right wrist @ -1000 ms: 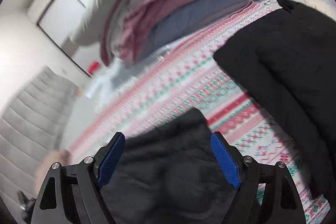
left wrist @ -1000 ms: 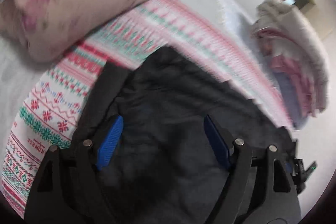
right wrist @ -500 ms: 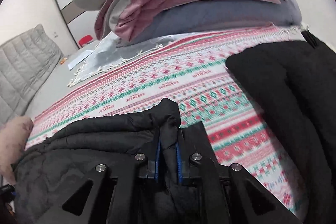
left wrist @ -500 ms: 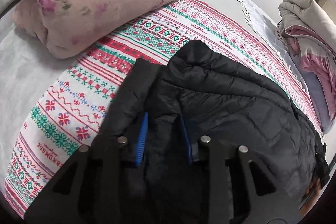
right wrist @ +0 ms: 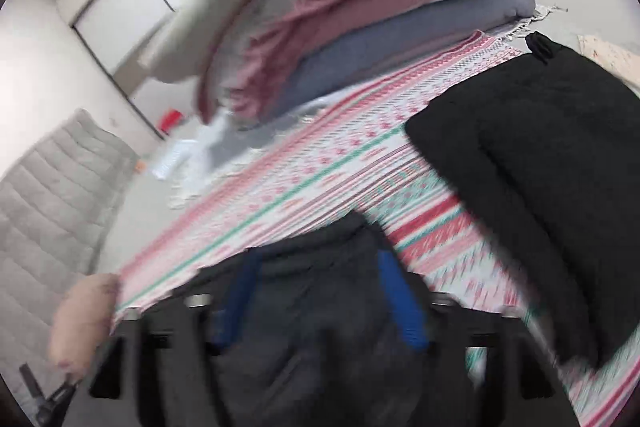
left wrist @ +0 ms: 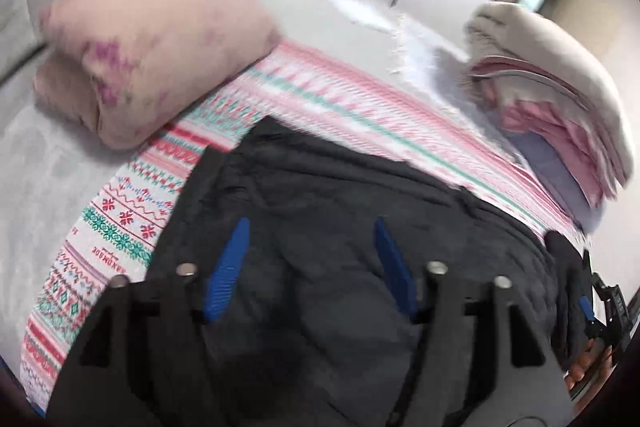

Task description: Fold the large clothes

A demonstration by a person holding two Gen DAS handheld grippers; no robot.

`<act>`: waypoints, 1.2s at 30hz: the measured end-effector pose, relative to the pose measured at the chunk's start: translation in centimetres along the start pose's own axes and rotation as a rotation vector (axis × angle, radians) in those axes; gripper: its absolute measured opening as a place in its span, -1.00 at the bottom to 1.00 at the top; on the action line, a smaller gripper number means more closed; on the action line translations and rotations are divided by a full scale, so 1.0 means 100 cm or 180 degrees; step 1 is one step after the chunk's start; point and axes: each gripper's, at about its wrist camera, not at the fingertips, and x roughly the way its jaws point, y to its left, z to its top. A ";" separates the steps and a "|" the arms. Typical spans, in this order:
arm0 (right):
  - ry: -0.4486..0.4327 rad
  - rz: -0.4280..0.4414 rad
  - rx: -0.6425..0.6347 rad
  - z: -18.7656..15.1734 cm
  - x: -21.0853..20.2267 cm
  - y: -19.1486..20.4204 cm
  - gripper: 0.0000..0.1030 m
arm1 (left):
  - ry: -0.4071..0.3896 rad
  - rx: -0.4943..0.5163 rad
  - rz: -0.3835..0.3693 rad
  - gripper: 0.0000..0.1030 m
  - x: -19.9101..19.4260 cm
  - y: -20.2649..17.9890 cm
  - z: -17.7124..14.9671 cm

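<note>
Here, left to right:

Pillow: the pink floral pillow (left wrist: 152, 55) lies at about ten o'clock in the left wrist view, on the bed, apart from the work.

Left tongs: the left tongs (left wrist: 312, 267) stand spread wide, blue pads on either side of the cloth, gripping nothing.

Jacket: the dark padded jacket (left wrist: 340, 211) lies bunched on the patterned blanket (left wrist: 120, 211), directly under both tools, from six o'clock up toward the centre.

Right tongs: the right tongs (right wrist: 320, 303) are likewise parted over the jacket's edge (right wrist: 320, 247), with nothing pinched; the picture is blurred here.

Folded garment: a black folded garment (right wrist: 540, 167) rests at three o'clock in the right wrist view, apart from the jacket.

Bedding stack: piled bedding (right wrist: 360, 7) sits at twelve o'clock.

Step in hand: likely taking a new hold for the next fold.

Doing it well: pinch matching corners through all the padded layers, lift together and evenly, and lay the fold flat so the puffy fill does not slide or spring back.
</note>
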 end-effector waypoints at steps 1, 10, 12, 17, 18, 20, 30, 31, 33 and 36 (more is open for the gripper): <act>0.0135 0.0072 -0.0156 -0.015 -0.007 0.009 0.52 | -0.0059 0.0083 -0.0045 0.48 -0.010 -0.012 -0.010; 0.0621 -0.0165 -0.0607 -0.109 -0.008 0.021 0.52 | 0.0314 0.0519 0.0047 0.54 0.039 -0.059 -0.080; 0.0571 -0.0605 -0.0913 -0.119 -0.001 0.021 0.52 | 0.0303 0.0421 0.0177 0.54 0.050 -0.045 -0.083; 0.0744 -0.0775 -0.0809 -0.116 0.019 -0.002 0.60 | 0.0346 0.0350 0.0069 0.55 0.061 -0.033 -0.076; 0.0799 -0.0772 -0.0747 -0.118 0.022 -0.005 0.63 | 0.0363 0.0369 0.0081 0.55 0.064 -0.034 -0.078; 0.0893 -0.0823 -0.0771 -0.124 0.028 -0.006 0.65 | 0.0389 0.0461 0.0148 0.55 0.068 -0.038 -0.084; 0.0515 -0.0661 -0.0607 -0.110 -0.007 0.003 0.67 | 0.0225 0.0694 -0.0283 0.55 0.025 -0.076 -0.090; 0.0450 -0.0558 -0.0537 -0.107 -0.015 0.003 0.67 | 0.0228 0.0825 -0.0343 0.56 0.023 -0.092 -0.093; 0.0407 -0.0428 -0.0439 -0.104 -0.019 0.003 0.67 | 0.0322 0.1016 -0.0378 0.56 0.029 -0.117 -0.099; 0.0511 -0.0400 -0.0300 -0.101 -0.011 -0.002 0.67 | 0.0553 0.1303 -0.0350 0.56 0.052 -0.152 -0.114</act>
